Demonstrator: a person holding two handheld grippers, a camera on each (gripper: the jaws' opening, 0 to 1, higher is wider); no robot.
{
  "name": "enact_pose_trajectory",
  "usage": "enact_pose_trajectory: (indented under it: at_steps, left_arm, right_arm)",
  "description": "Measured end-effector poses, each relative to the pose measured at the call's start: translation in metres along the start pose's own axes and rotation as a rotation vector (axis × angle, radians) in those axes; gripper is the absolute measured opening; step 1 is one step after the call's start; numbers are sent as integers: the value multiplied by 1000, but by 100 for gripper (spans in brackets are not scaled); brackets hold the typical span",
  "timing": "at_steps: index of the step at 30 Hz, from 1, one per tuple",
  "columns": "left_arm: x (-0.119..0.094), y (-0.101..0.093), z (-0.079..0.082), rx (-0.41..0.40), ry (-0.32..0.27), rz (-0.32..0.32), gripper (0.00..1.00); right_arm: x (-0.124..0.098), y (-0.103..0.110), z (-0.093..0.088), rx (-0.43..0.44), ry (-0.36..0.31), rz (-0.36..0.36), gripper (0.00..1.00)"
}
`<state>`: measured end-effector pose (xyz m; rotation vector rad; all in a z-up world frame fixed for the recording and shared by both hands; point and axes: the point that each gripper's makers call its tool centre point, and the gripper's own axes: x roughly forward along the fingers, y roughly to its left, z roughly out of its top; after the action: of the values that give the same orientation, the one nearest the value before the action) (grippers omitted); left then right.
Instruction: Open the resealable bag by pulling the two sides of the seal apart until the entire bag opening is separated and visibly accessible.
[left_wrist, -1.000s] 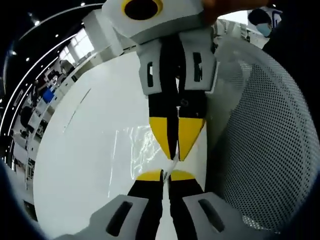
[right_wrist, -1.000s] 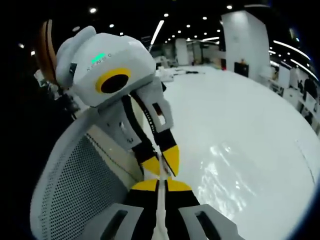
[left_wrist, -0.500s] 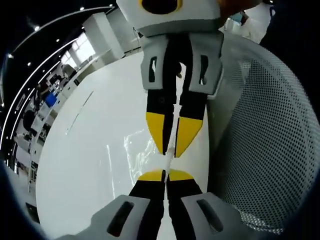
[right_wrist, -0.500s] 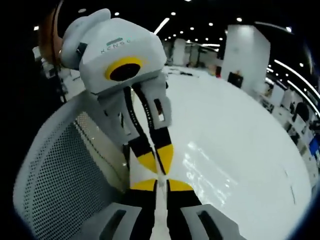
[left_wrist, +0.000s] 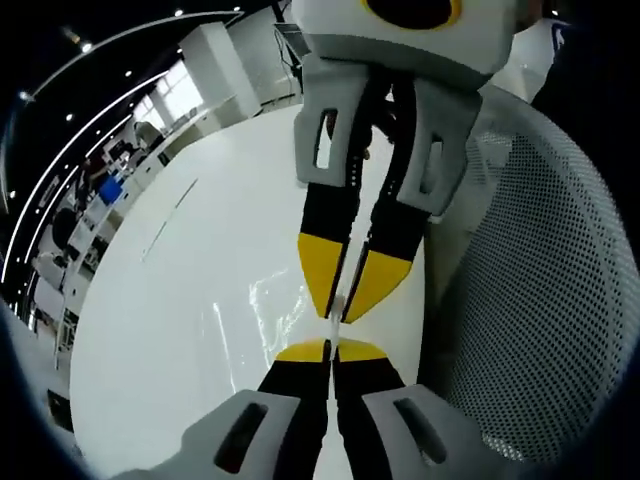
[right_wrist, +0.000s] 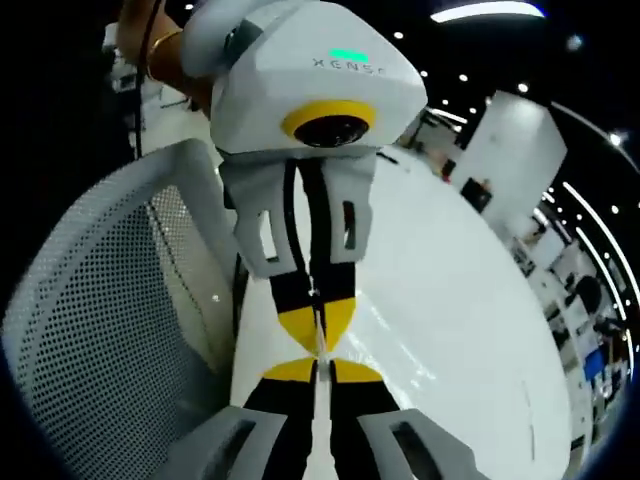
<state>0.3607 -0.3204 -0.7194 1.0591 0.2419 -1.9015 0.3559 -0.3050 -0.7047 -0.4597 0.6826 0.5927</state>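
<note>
You can read one marking: grey letters "XENSE", possibly running on past what shows, on the white housing of the left gripper (right_wrist: 316, 342) where it faces you in the right gripper view, just under a small green light bar and above the yellow-ringed lens. In the left gripper view, the housing of the right gripper (left_wrist: 337, 318) ahead of your jaws carries no lettering you can make out

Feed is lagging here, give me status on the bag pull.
Left tool and right tool both shut on the bag, tips nearly meeting. Bag clear, over white table; opening not visibly apart. Mesh chair close beside.
</note>
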Motion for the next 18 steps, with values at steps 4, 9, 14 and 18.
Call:
enact_pose_trajectory:
  at_steps: [4, 9, 14, 18]
  left_arm:
    - [-14, 10, 10, -40, -7, 54, 3]
    - [-16, 9, 16, -19, -19, 51, 2]
    - [-14, 5, 17, -1, -21, 37, 0]
    - [-14, 7, 19, 80, -19, 77, 0]
  right_arm:
    - [0, -8, 4, -113, 26, -67, 0]
    - [-1, -10, 4, -135, 32, -66, 0]
    - [-2, -9, 1, -172, 49, -61, 0]
    - [-2, -12, 1, -184, 49, -74, 0]
